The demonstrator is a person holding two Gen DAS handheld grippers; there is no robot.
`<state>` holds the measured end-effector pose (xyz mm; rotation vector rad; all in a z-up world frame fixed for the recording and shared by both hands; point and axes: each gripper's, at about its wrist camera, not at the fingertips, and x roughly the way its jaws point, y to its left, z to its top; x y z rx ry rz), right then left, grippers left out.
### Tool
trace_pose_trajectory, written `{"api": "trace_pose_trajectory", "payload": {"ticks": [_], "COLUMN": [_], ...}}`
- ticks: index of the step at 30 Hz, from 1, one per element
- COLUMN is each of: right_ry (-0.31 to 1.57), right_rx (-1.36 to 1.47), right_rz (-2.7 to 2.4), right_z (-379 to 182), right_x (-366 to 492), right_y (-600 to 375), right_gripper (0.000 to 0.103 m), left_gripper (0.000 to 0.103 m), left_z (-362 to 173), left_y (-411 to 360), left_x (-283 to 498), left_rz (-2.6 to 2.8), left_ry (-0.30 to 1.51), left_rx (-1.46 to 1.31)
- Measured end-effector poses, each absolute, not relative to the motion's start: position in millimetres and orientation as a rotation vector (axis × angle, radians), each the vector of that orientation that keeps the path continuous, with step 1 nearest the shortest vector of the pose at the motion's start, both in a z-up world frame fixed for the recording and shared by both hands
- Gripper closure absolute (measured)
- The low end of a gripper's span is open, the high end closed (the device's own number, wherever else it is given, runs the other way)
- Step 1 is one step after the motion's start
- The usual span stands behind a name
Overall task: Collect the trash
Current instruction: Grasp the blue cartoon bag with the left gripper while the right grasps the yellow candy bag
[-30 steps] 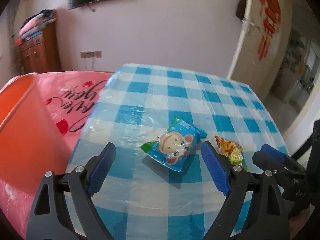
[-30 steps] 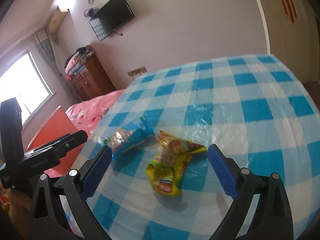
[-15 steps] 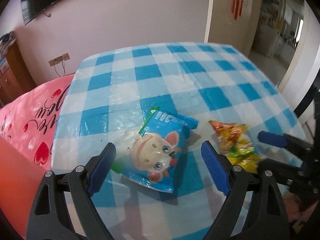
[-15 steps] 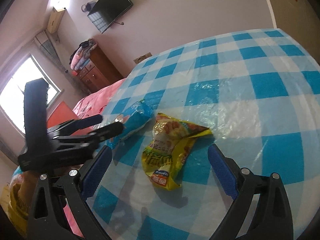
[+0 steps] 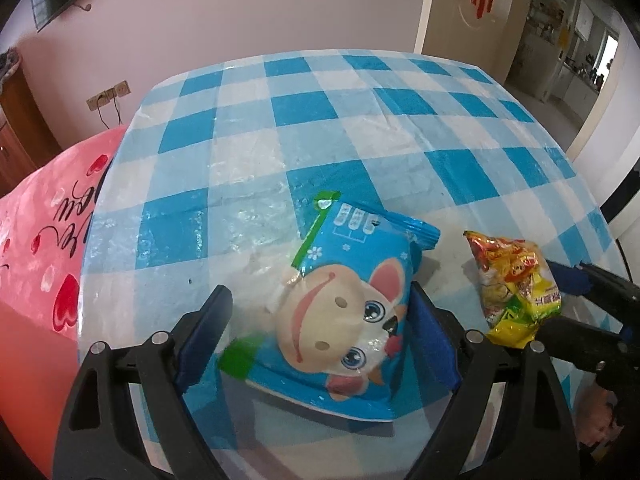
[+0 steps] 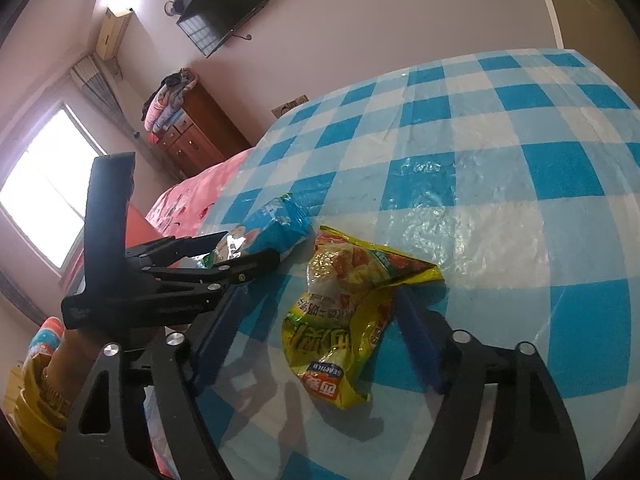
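A blue snack bag with a cartoon face (image 5: 344, 312) lies on the blue-checked table (image 5: 304, 112). My left gripper (image 5: 320, 320) is open with a finger on each side of the bag, low over the table. A yellow snack wrapper (image 6: 344, 320) lies just right of it and also shows in the left wrist view (image 5: 516, 280). My right gripper (image 6: 320, 320) is open and straddles the yellow wrapper. The blue bag (image 6: 272, 228) and the left gripper (image 6: 244, 252) show at the left of the right wrist view.
A pink bed cover with hearts (image 5: 44, 240) lies past the table's left edge. A wooden dresser (image 6: 192, 136) and a wall TV (image 6: 224, 4) stand behind. An open doorway (image 5: 572, 52) is at the far right.
Both grippers have moved forward and down. Each wrapper now lies between its gripper's open fingers instead of ahead of them.
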<state>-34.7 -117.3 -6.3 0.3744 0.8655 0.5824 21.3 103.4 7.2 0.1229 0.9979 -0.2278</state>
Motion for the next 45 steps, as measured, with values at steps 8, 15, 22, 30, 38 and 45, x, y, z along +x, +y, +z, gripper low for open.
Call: {"api": "trace_pose_trajectory", "payload": {"ticks": [8, 15, 22, 30, 38, 45], "right_ry": [0.879, 0.873, 0.878, 0.867, 0.835, 0.817], "right_rx": [0.323, 0.239, 0.241, 0.255, 0.264, 0.279], "right_rz": [0.548, 0.514, 0.517, 0.535, 0.563, 0.572], "right_z": [-7.6, -6.8, -8.2, -7.7, -3.5, -1.7], "right_x": [-29.4, -29.7, -27.3, -27.5, -30.9, -32.0], "right_y": [-113.2, -105.7, -108.1, -110.6, -111.6, -114.6], "right_gripper": [0.038, 0.047, 0.058, 0.066, 0.067, 0.068], "left_gripper": [0.021, 0.04, 0.057, 0.062, 0.063, 0.063], "left_z": [3.2, 5.6, 8.4, 10.7, 16.8, 29.3], "left_y": [96.5, 92.4, 92.5, 99.9, 109.4, 122.5], "left_x": [25.8, 21.6, 17.0, 9.2, -5.7, -18.8], "left_rz": [-0.203, -0.162, -0.123, -0.102, -0.091, -0.067], "left_ry": [0.993, 0.975, 0.961, 0.952, 0.931, 0.898], "left_rx": [0.126, 0.092, 0.029, -0.031, -0.056, -0.066]}}
